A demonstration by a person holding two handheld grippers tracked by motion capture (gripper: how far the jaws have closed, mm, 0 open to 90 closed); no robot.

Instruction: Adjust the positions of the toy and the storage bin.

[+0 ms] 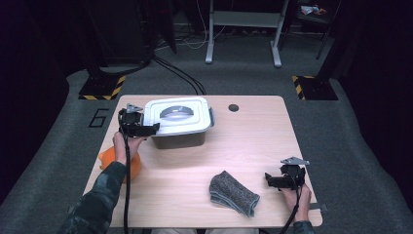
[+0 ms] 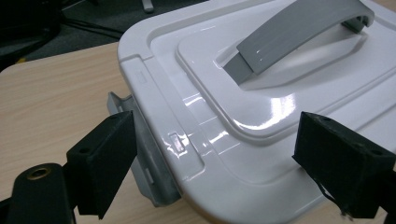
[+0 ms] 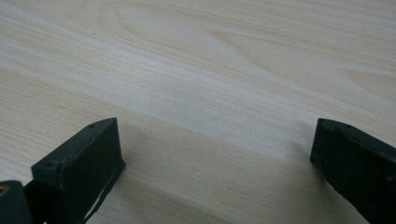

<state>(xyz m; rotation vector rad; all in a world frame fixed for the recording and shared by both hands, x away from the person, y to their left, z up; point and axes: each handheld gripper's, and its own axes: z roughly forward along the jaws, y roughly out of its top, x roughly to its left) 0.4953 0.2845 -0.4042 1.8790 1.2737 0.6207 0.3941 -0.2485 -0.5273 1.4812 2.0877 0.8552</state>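
The person's forearms enter at the bottom edge of the high view, each hand carrying 1 gripper. The right gripper (image 1: 269, 179) sits low over the near right part of the wooden table (image 1: 253, 136), just right of a folded grey cloth (image 1: 233, 193); its 2 jaws stand wide apart over bare wood, with nothing between them. The left gripper (image 1: 155, 127) is at the left end of the white lidded box (image 1: 179, 122), which stands on the far left-centre of the table. Its jaws are spread wide, straddling the lid's corner; the left gripper view shows the grey side latch (image 2: 140, 154) just beside 1 jaw, with no pad pressing on it. The grey handle (image 2: 289, 35) lies across the lid's recess. An orange object (image 1: 132, 163) rests under the left forearm.
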